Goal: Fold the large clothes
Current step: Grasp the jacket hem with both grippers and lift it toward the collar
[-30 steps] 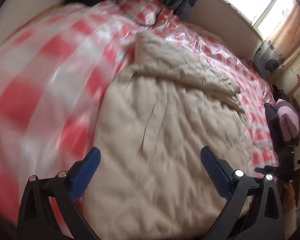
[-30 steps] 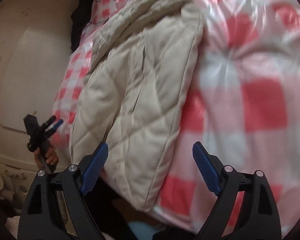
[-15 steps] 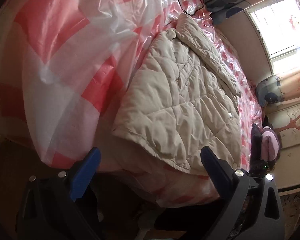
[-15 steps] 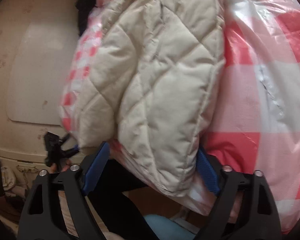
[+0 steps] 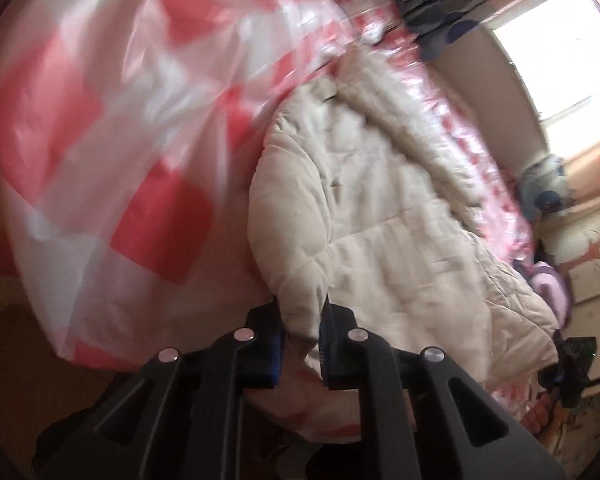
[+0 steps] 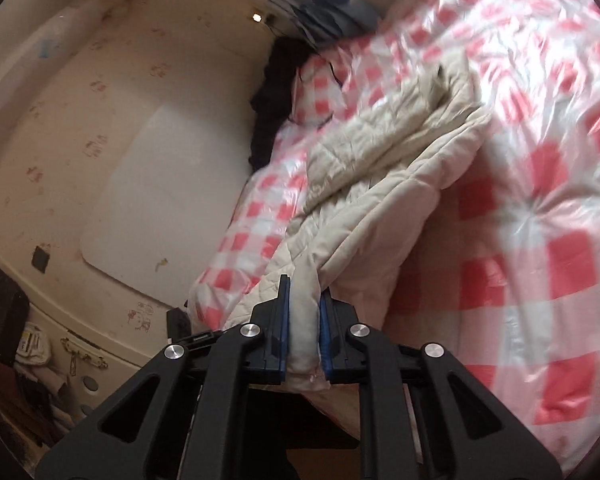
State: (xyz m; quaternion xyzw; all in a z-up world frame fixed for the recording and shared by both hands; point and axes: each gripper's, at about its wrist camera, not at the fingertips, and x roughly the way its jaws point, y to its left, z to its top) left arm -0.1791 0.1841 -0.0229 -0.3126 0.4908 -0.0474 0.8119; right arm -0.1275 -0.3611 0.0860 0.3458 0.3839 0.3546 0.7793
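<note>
- Both grippers pinch the near hem of the beige quilted coat (image 5: 380, 216): left gripper (image 5: 302, 334) closing, right gripper (image 6: 304, 328) clamped.
- Coat lies on the checked plastic cover (image 6: 540, 216).

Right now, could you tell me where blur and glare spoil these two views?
Left wrist view: motion blur smears the checked cover and beige coat; the window is blown out. Right wrist view: blur only on the cover's right side, glare on its plastic; the gripper is sharp.

Bed (image 6: 540, 240) under a glossy red-and-white checked plastic sheet (image 5: 100, 128). Directly on it: beige quilted coat (image 5: 380, 220), hem at the near edge; checked pillow (image 6: 324, 80) and dark cloth (image 6: 272, 92) by the wall.
</note>
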